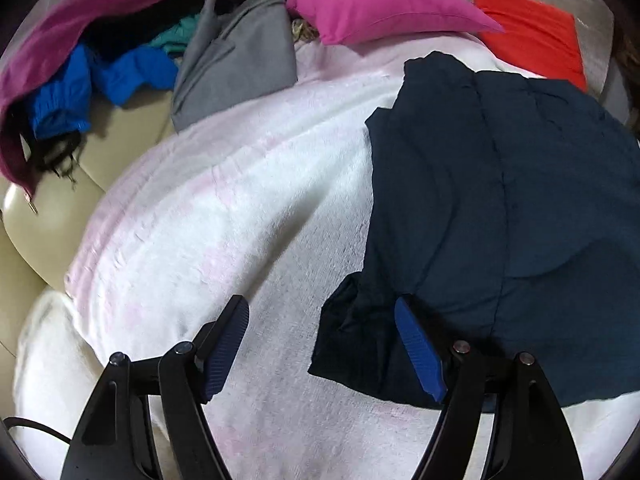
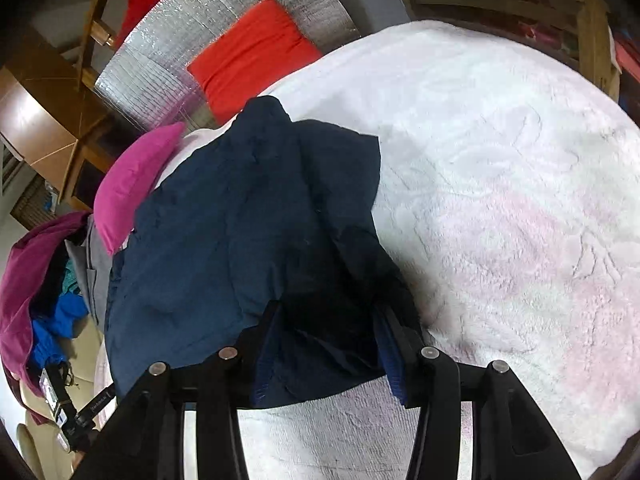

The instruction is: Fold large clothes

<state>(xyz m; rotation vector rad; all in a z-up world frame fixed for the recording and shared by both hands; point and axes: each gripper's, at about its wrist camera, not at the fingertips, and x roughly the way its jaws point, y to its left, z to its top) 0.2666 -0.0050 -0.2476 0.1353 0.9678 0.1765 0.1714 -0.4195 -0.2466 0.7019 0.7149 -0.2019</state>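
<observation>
A navy blue garment [image 1: 500,200] lies spread on a white and pink fleece blanket [image 1: 240,220]. My left gripper [image 1: 320,304] hovers open just above the blanket at the garment's near left corner. Its right finger [image 1: 416,344] is over the corner's edge and its left finger over bare blanket, with nothing pinched. In the right wrist view the navy garment [image 2: 240,220] bunches up into my right gripper [image 2: 328,308]. The dark cloth fills the gap between both blue pads, and the held edge stands a little off the blanket [image 2: 500,200].
A heap of clothes, purple [image 1: 80,20], blue [image 1: 120,76] and grey [image 1: 240,64], sits at the far left on a cream sofa [image 1: 36,224]. A pink cushion [image 1: 380,8] and a red cloth [image 1: 532,28] on silver foil lie beyond the garment. Wooden furniture [image 2: 48,120] stands behind.
</observation>
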